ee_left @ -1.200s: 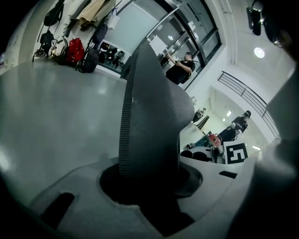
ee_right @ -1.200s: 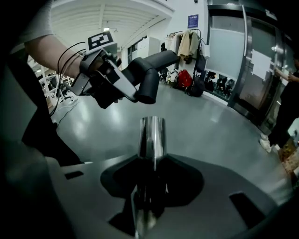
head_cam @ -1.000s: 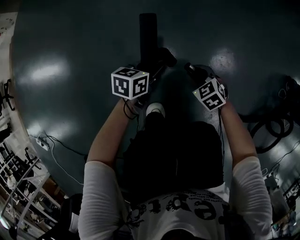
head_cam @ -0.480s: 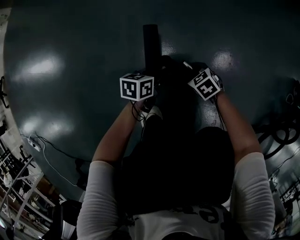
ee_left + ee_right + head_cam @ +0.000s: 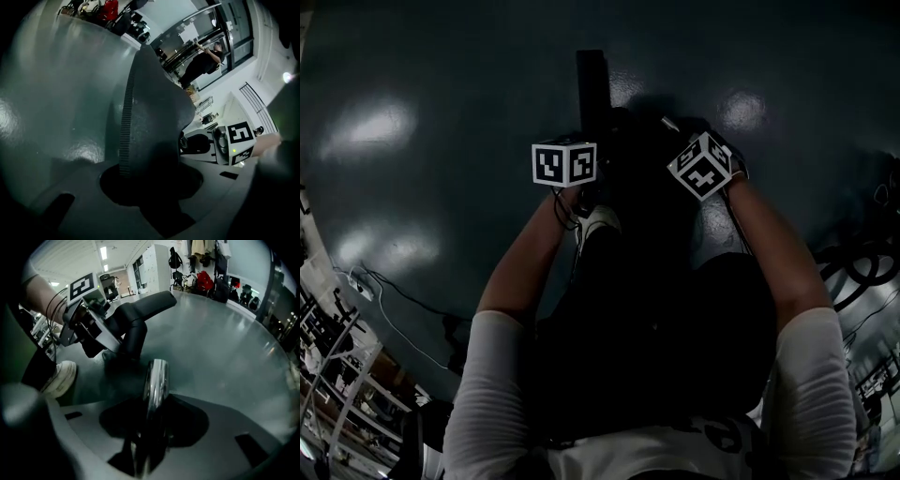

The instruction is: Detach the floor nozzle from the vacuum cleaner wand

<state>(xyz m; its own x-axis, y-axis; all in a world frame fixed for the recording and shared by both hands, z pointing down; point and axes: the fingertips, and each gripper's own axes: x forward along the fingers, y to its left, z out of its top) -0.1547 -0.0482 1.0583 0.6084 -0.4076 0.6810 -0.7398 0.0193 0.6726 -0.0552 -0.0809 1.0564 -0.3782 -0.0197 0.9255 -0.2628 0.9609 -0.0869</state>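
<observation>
The black floor nozzle [image 5: 592,86] lies on the dark green floor ahead of me. My left gripper [image 5: 592,141] is shut on it; in the left gripper view its grey ribbed neck [image 5: 150,117] rises straight out of the jaws [image 5: 150,187]. My right gripper [image 5: 673,131] is shut on the chrome wand [image 5: 156,380], which runs up from between its jaws [image 5: 150,432]. In the right gripper view the wand's far end stands free, apart from the nozzle [image 5: 140,310] and the left gripper [image 5: 86,329] that grips it.
My white shoe [image 5: 600,223] stands just behind the left gripper. Coiled black cables [image 5: 862,267] lie on the floor at the right and a thin cord [image 5: 394,300] at the left. Shelving [image 5: 328,375] fills the lower left. Hung bags and clothes [image 5: 206,280] line the far wall.
Both grippers have sunk toward the floor, each keeping its hold. The left gripper has also rolled somewhat; the nozzle now lies closer to the floor.
</observation>
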